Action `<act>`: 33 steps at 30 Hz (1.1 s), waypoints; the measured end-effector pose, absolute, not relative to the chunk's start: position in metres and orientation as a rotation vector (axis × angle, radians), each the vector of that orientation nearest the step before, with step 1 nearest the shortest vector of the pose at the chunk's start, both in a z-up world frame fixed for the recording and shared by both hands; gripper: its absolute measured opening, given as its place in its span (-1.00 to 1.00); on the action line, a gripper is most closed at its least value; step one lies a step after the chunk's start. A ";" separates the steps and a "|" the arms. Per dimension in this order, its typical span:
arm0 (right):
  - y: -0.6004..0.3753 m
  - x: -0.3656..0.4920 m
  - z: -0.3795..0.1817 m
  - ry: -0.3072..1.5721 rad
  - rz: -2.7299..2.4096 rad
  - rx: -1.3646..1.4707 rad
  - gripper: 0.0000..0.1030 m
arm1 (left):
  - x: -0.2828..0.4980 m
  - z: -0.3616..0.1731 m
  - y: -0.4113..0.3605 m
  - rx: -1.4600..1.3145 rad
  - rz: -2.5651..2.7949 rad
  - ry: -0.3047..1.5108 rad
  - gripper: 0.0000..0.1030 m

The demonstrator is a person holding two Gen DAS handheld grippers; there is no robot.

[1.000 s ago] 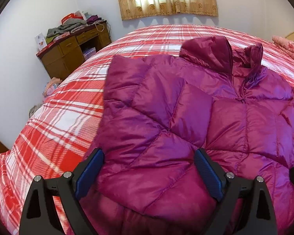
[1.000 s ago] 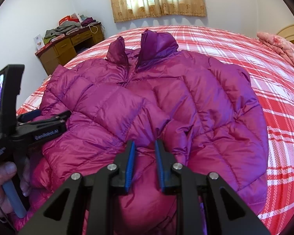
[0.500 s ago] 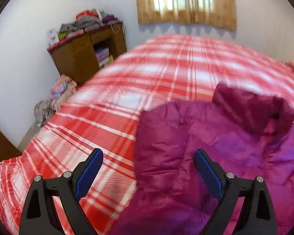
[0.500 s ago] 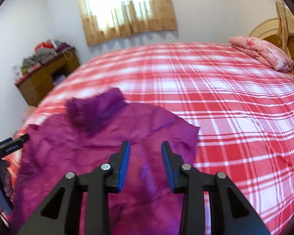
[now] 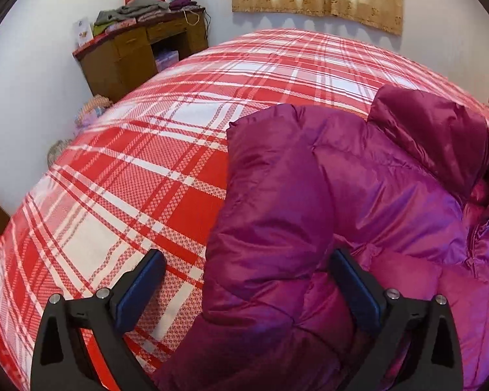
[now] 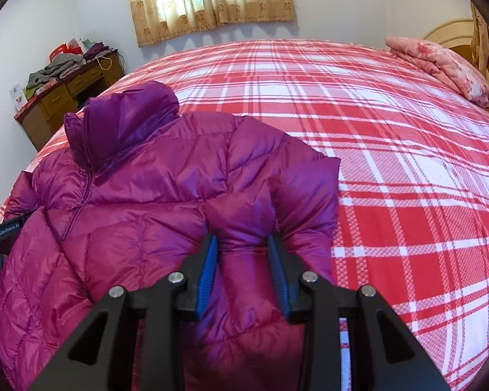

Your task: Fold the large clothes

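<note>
A shiny magenta quilted down jacket (image 5: 358, 202) lies front-up on a red and white plaid bed (image 5: 140, 169), collar toward the window. In the left wrist view my left gripper (image 5: 247, 285) is wide open over the jacket's left shoulder and sleeve edge, its left finger above the bedspread. In the right wrist view the jacket (image 6: 140, 215) fills the left half, and my right gripper (image 6: 243, 265) is partly open with a puffed fold of the right sleeve between its blue pads (image 6: 208, 267). The jacket's lower part is hidden below both views.
A wooden desk (image 5: 137, 55) piled with clothes stands by the wall at the far left. A folded pink quilt (image 6: 440, 65) lies at the bed's far right by the headboard. Curtains (image 6: 208, 0) hang on the far wall. Plaid bedspread (image 6: 407, 179) stretches right of the jacket.
Both grippers moved forward to the jacket's shoulders. The right gripper, nearly shut a second ago, has opened wider around the sleeve fold. The left stayed wide open.
</note>
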State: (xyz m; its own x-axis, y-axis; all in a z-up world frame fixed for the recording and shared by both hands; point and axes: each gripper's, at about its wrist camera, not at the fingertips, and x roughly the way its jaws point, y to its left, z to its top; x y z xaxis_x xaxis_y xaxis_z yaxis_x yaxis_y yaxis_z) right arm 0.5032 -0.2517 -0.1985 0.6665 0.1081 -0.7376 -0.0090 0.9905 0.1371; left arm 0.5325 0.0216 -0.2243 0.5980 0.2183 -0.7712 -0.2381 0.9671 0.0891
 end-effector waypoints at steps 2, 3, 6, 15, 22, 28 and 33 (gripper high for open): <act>-0.248 0.505 -0.200 0.840 0.061 0.115 -0.28 | 0.531 -0.224 0.017 0.004 0.277 0.883 0.98; -0.248 0.507 -0.200 0.840 0.060 0.114 -0.28 | 0.531 -0.224 0.016 0.011 0.280 0.881 0.98; -0.248 0.507 -0.200 0.840 0.060 0.114 -0.28 | 0.531 -0.224 0.016 0.009 0.278 0.880 0.98; -0.245 0.506 -0.201 0.836 0.051 0.100 -0.28 | 0.531 -0.225 0.014 0.014 0.280 0.877 0.98; -0.243 0.505 -0.201 0.833 0.045 0.094 -0.28 | 0.530 -0.225 0.014 0.017 0.278 0.879 0.98; -0.246 0.506 -0.180 0.878 0.121 0.107 0.50 | 0.529 -0.168 0.021 0.020 0.204 0.840 0.97; -0.236 0.533 -0.121 0.797 0.165 0.123 0.63 | 0.568 -0.117 0.012 -0.062 0.119 0.784 0.97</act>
